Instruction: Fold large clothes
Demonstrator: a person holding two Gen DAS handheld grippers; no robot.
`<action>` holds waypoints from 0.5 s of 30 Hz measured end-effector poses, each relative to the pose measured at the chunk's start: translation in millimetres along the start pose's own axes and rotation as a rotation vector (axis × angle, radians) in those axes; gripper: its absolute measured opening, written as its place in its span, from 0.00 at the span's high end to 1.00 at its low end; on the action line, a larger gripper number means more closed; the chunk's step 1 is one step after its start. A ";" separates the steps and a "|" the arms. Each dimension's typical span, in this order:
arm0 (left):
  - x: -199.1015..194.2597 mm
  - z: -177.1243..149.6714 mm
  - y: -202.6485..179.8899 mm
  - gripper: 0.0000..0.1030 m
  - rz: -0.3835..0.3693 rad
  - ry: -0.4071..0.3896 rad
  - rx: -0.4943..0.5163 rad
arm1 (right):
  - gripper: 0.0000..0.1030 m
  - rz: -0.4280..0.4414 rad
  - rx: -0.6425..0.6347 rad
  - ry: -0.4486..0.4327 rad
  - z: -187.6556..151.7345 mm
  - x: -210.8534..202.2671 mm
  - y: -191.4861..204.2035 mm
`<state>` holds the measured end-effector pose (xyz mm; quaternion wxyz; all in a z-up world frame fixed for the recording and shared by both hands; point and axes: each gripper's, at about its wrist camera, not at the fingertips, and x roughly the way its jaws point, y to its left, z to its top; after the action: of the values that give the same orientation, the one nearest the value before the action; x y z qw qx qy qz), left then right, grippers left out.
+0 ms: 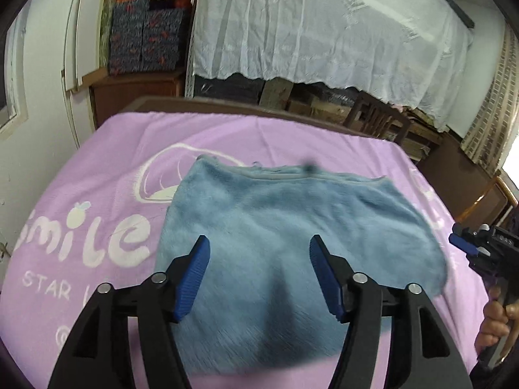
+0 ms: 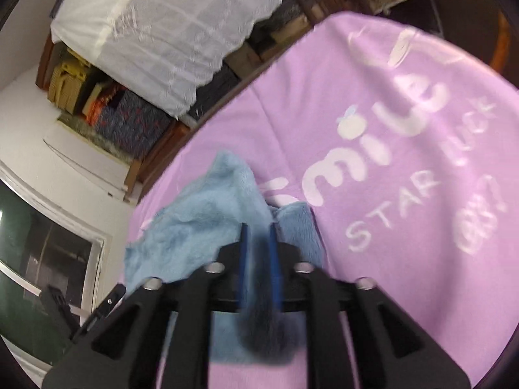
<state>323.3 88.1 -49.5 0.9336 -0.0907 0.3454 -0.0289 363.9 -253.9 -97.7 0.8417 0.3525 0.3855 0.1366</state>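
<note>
Two grippers are working over a blue fleece garment lying on a purple "Smile" blanket. The left gripper is hovering with fingers spread, nothing between them. The right gripper is holding its fingers narrowly apart over the fleece; whether they pinch it I cannot tell.

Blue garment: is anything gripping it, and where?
Nothing holds the garment. The left gripper gapes above it; the right gripper, jaws slightly apart, looks empty.

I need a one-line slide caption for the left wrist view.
Open left gripper above a blue fleece garment on a purple blanket.
</note>
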 end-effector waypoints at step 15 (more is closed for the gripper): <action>45.2 -34.1 -63.1 0.33 0.055 0.090 0.098 | 0.68 0.110 -0.059 0.063 -72.5 -12.2 36.7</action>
<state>335.9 15.8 -91.9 0.9208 -0.0338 0.3877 -0.0243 303.3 -198.4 -98.3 0.8305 0.3435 0.3877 0.2049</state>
